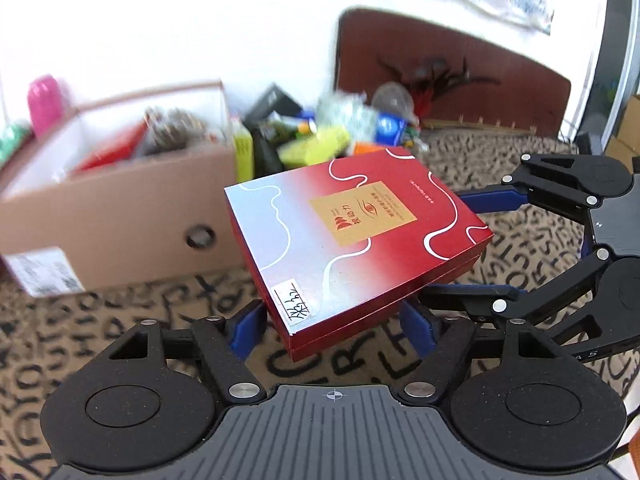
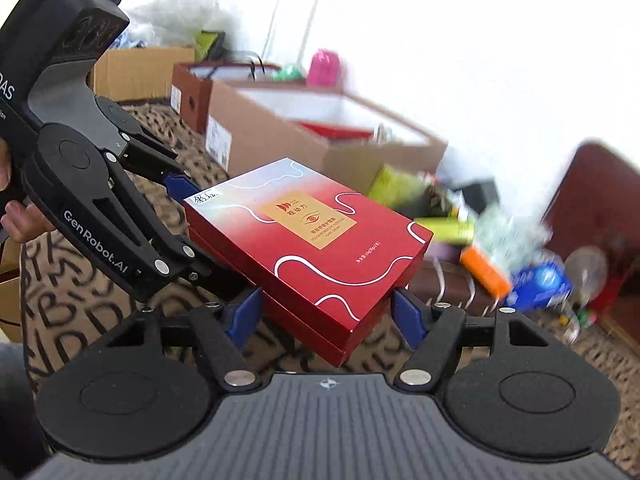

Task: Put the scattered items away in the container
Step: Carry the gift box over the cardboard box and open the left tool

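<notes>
A flat red and silver gift box [image 1: 344, 236] is held in the air between both grippers, above the patterned cloth. My left gripper [image 1: 332, 326] is shut on its near corner, blue pads on either side. My right gripper [image 1: 476, 244] comes in from the right and grips the box's far corner. In the right wrist view the same box [image 2: 316, 248] sits between the right gripper's [image 2: 326, 314] blue pads, with the left gripper [image 2: 180, 200] clamped on its far left corner. The open cardboard container [image 1: 116, 184] stands behind left, also in the right wrist view [image 2: 320, 136].
A heap of scattered items [image 1: 320, 136] lies behind the box beside the container: yellow-green packs, a blue pouch, a clear bulb. A pink bottle [image 1: 46, 104] stands behind the container. A dark red headboard [image 1: 448, 84] is at the back. More cardboard boxes [image 2: 140, 72] stand far left.
</notes>
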Demonstrator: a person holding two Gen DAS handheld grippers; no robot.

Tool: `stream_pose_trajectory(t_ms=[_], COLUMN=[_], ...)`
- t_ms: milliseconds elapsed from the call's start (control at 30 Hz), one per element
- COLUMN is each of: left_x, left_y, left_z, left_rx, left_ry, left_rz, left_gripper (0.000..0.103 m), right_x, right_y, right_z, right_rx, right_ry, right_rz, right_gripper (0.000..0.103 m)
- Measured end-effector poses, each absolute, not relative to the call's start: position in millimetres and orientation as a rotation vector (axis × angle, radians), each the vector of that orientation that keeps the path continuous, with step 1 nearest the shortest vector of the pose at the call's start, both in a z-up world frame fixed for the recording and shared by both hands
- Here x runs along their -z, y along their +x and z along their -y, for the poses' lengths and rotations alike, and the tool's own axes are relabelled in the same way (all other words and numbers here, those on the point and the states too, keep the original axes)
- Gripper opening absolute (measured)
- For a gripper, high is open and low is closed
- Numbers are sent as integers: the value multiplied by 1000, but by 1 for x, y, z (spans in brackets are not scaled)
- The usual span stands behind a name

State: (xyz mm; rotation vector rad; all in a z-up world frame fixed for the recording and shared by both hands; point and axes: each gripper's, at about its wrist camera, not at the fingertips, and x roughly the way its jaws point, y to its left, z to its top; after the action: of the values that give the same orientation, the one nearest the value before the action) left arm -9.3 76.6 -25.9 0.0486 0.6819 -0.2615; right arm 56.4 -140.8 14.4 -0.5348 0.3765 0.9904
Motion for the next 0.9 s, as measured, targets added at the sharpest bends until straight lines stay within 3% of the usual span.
stream_pose_trajectory(t_ms=[200, 500, 900], left_x=[-20, -61, -40], left_y=[-1, 78, 199], left_z=[-107, -170, -267], left_rx=[209, 110, 71], left_ry=[65, 79, -11], left_rz=[-581, -536, -603], left_gripper=[75, 75, 75], right_x=[-60, -95, -69], right_y=[59, 122, 228], right_z=[107, 4, -110], right_rx=[-990, -965, -974], right_ry=[-538, -535, -463], right_rz=[-273, -247, -406], right_gripper=[75, 75, 75])
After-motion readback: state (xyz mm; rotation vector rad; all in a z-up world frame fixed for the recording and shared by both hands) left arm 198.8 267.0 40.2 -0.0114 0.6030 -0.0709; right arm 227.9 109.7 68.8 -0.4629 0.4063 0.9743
